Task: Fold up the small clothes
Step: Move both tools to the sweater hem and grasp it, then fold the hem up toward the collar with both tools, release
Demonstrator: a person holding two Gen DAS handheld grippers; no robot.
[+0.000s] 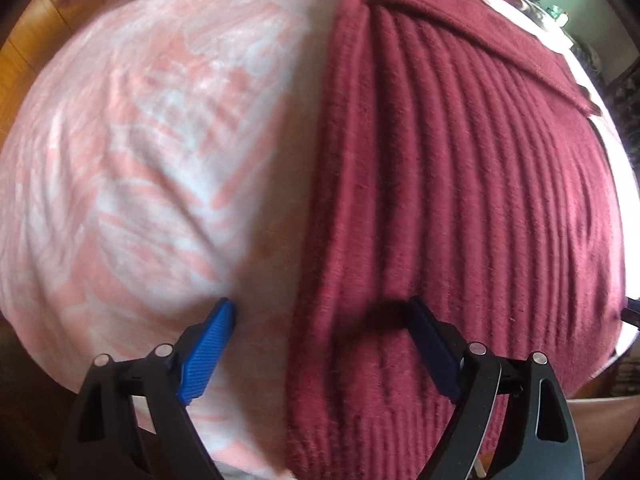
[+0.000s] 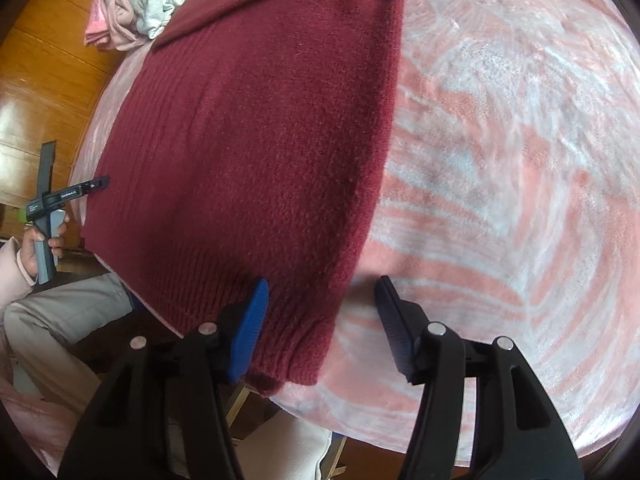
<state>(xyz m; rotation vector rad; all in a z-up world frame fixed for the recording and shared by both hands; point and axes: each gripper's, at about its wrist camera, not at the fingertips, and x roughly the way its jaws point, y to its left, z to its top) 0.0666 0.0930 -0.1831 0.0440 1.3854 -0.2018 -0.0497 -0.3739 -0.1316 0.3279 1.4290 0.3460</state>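
While both tools hang spread over the cloth, the scene reads as follows.

Garment: a dark red ribbed sweater (image 2: pixel 248 132) lies flat on a surface covered by a pink-and-white blanket (image 2: pixel 500 152), its hem at the near edge and a folded band of the same knit lying across its far end.

Left tool: the left tool (image 1: pixel 322 316) is released, gripping nothing; one blue pad sits over the blanket, the other over the knit, so it straddles the sweater's left side edge near the hem.

Right tool: the right tool (image 2: pixel 324 292) is likewise released and empty, straddling the sweater's right side edge just above the near hem corner.

Person: in the right wrist view the left hand (image 2: pixel 42 240) holds its tool's handle beside the near-left edge, above a trouser leg.

Step in hand: judging by the placement, the far end looks already folded over and the near corners are being approached for the next fold.

Next move: each tool probably needs to drop to its edge, slide one finger under the knit, then close on the full thickness before lifting.

Elsewhere: a pile of pale clothes (image 2: pixel 132 4) waits at the far-left corner, beside the wooden floor (image 2: pixel 48 68).
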